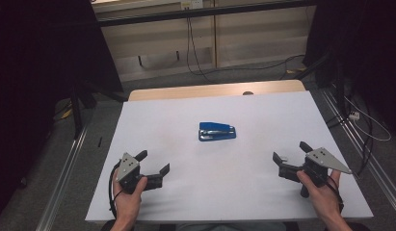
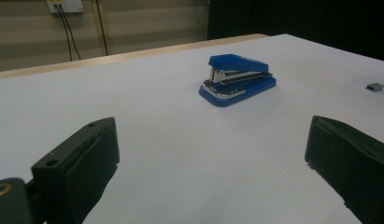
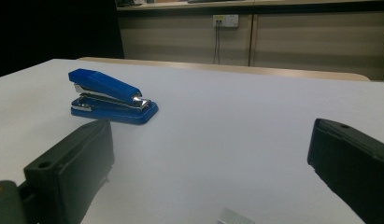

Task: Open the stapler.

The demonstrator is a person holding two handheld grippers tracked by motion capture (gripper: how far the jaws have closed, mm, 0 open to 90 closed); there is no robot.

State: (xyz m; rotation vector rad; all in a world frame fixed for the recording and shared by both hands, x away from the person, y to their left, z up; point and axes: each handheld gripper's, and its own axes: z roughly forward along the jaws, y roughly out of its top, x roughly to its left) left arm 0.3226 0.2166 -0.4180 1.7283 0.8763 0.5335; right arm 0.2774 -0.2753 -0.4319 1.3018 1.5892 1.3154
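A blue stapler (image 1: 217, 131) lies closed in the middle of the white table top (image 1: 210, 192). It stands ahead and right of centre in the left gripper view, stapler (image 2: 237, 79), and ahead at the left in the right gripper view, stapler (image 3: 110, 96). A hand holds my left gripper (image 1: 154, 161) at the near left, open, with nothing between its jaws. My right gripper (image 1: 290, 151) is held at the near right, open too. A small strip of staples (image 3: 234, 217) lies on the table just before the right gripper, and farther off as staples (image 2: 374, 87).
A wooden table edge (image 1: 215, 90) shows behind the white sheet. Cables (image 1: 195, 57) trail over the floor beyond it, below a wall socket (image 3: 225, 20). Metal rails (image 1: 65, 168) run along both sides, and dark curtains (image 1: 36, 72) stand left and right.
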